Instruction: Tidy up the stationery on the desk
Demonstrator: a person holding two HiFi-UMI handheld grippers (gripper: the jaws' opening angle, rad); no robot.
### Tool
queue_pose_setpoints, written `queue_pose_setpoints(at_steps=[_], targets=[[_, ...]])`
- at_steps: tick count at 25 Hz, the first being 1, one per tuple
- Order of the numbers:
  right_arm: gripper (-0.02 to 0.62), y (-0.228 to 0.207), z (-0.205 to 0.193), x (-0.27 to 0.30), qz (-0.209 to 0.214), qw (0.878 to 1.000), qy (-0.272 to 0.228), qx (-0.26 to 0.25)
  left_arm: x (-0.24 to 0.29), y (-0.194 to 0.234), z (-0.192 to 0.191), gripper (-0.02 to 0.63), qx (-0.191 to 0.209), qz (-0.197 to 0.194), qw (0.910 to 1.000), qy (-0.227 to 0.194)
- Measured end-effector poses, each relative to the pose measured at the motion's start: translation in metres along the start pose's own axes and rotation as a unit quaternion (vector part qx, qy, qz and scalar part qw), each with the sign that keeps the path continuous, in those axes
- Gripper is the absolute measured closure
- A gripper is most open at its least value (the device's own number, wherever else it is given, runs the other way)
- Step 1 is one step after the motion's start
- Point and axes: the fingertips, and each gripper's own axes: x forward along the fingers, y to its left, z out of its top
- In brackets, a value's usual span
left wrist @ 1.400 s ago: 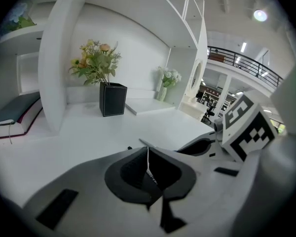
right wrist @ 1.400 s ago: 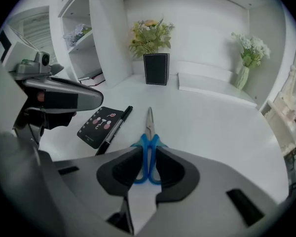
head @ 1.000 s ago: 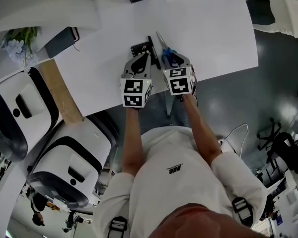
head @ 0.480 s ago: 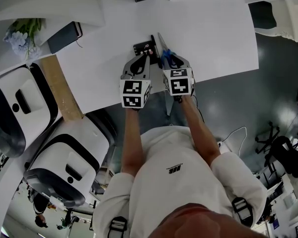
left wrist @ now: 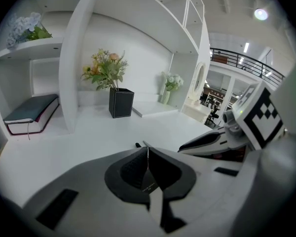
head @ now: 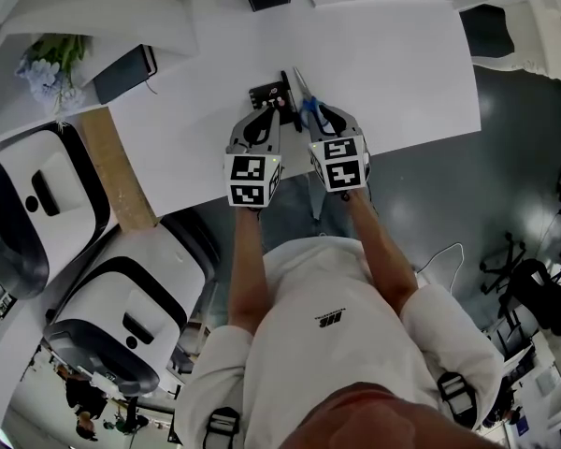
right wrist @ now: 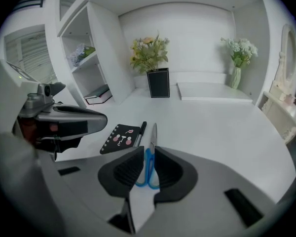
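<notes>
Right gripper grasping scissors
Its jaws have just been closing on the blue handles; left gripper is hovering clenched, empty.

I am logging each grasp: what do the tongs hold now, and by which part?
The right tongs, which have just been closing, hold the scissors by the blue handles. The left tongs are shut and empty.
</notes>
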Motion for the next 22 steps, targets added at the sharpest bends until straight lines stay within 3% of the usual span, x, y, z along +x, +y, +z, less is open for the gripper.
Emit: queue_pose_setpoints(at_steps=[12, 22], targets=[[0.585, 0.009, 0.059, -0.05, 0.037, 0.987, -0.111, -0.106, -0.023, -0.004, 0.025, 0.606, 0.004, 0.006, 0.9998, -0.02], [0.598, 0.005, 0.068, -0.078, 0.05, 0.981, -0.133, -0.131, -0.039, -0.011, 0.035, 0.606, 0.017, 0.0, 0.9996, -0.023]])
